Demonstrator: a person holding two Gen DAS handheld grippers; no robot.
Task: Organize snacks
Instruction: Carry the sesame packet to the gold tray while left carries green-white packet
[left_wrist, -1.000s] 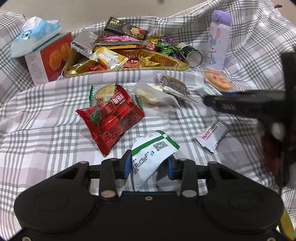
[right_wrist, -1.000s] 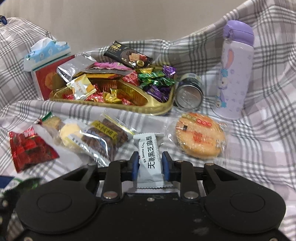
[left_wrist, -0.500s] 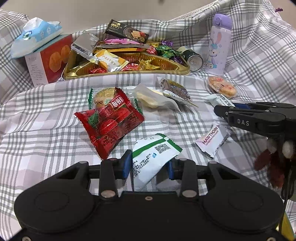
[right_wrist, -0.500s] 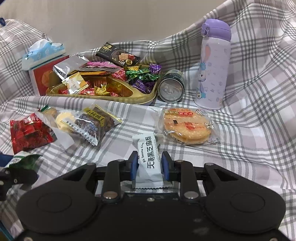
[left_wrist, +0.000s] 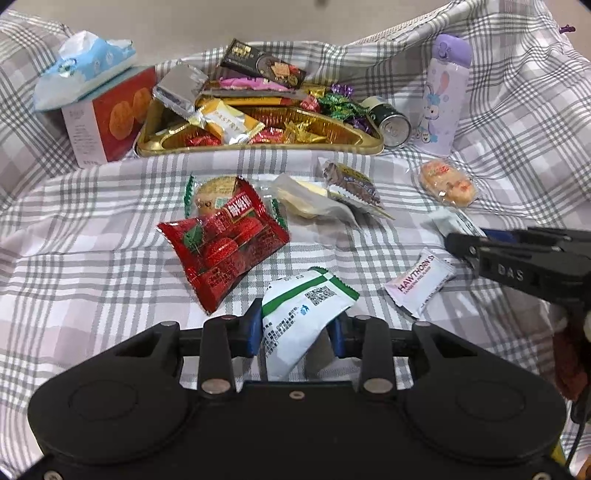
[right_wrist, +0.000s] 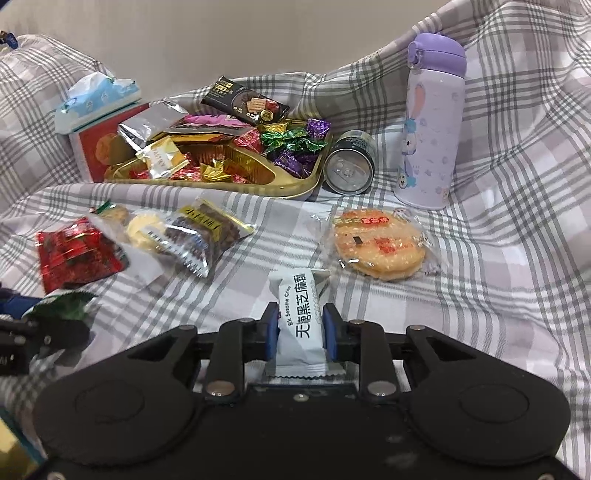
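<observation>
Grey-and-white plaid cloth (left_wrist: 92, 258) spread under everything and rucked up at the back. On it, at the rear, a gold tray (left_wrist: 258, 142) heaped with wrapped sweets, a silver pouch and a black biscuit packet. Left of the tray, touching it, a red-and-white box (left_wrist: 107, 114) topped by a blue tissue pack (left_wrist: 85, 66). Right of the tray, a lilac bottle (right_wrist: 430, 122) standing upright, with a dark can (right_wrist: 349, 166) lying on its side between bottle and tray. On open cloth in front of the tray, a red strawberry packet (left_wrist: 225, 247) overlapping a green-edged biscuit pack, then a clear pouch with a pale cake (left_wrist: 310, 199) and a brown nut-bar pack (left_wrist: 351, 181) leaning on it. Further right, lying alone, a round rice cracker in clear wrap (right_wrist: 378, 245). Near the right gripper, a small white HAWTHORN sachet (left_wrist: 421, 282) flat on the cloth. Left gripper (left_wrist: 295, 330) pinching a white-and-green packet (left_wrist: 299, 321) between its blue pads, packet lifted and tilted toward the right. Right gripper (right_wrist: 301, 332) clamped on a pale sesame crisp bar (right_wrist: 301, 325), held upright between the pads, just in front of the cracker.
</observation>
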